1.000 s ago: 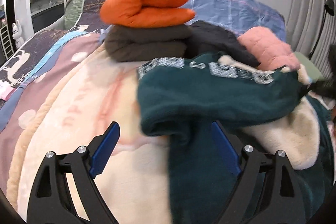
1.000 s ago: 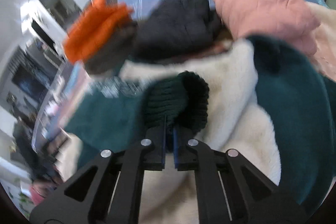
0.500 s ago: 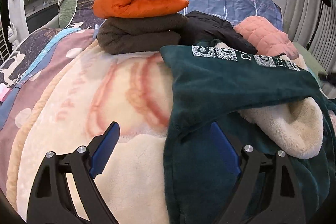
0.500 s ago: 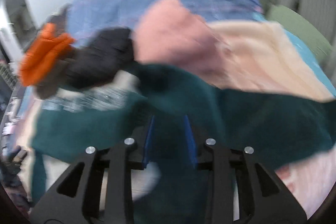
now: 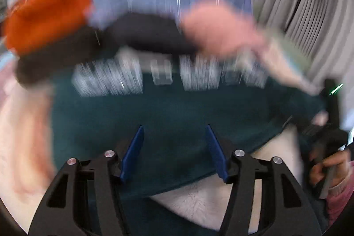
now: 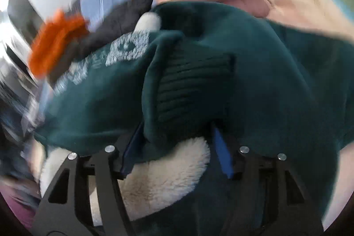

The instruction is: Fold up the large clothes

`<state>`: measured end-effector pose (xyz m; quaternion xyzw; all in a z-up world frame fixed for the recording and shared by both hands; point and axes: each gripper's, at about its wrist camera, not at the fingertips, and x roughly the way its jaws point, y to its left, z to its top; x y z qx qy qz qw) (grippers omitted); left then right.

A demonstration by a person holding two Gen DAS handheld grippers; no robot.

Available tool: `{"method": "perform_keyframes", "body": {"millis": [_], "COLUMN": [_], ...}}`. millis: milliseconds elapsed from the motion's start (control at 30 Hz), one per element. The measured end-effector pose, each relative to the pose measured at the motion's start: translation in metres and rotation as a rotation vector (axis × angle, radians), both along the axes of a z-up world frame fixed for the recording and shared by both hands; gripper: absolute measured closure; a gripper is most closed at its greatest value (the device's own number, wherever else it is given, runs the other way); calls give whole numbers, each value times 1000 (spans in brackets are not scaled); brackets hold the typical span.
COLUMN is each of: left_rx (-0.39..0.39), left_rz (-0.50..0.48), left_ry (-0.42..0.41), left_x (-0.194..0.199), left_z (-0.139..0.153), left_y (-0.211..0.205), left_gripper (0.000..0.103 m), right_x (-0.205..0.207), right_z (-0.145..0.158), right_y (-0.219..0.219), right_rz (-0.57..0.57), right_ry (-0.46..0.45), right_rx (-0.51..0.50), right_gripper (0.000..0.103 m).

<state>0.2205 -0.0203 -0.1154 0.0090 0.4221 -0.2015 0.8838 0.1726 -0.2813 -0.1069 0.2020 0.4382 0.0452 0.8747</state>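
**Thick green fleece, soft and bulky**

The green sweatshirt (image 6: 254, 63) lies heaped on the bed, near me, its cream lining showing. I judge it soft, bulky and floppy; the ribbed cuff (image 6: 194, 85) looks the firmest hold. My right tongs (image 6: 174, 145) stand part-open around that cuff. My left tongs (image 5: 174, 149) are part-open over the cloth, holding nothing.
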Motion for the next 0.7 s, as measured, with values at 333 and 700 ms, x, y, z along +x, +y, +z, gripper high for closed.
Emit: {"method": "perform_keyframes", "body": {"millis": [333,700], "left_rx": [33,33], "left_rz": [-9,-6], "left_ry": [-113,-125], "left_x": [-19,-18], "left_z": [-6,-4], "left_y": [-7,-8], "left_gripper": [34,33], "right_x": [-87,-178], "right_z": [78,9], "right_y": [-202,-391], "right_rz": [-483,-1016], "right_ry": [-142,-151], "right_rx": [-51,238], "right_gripper": [26,3]}}
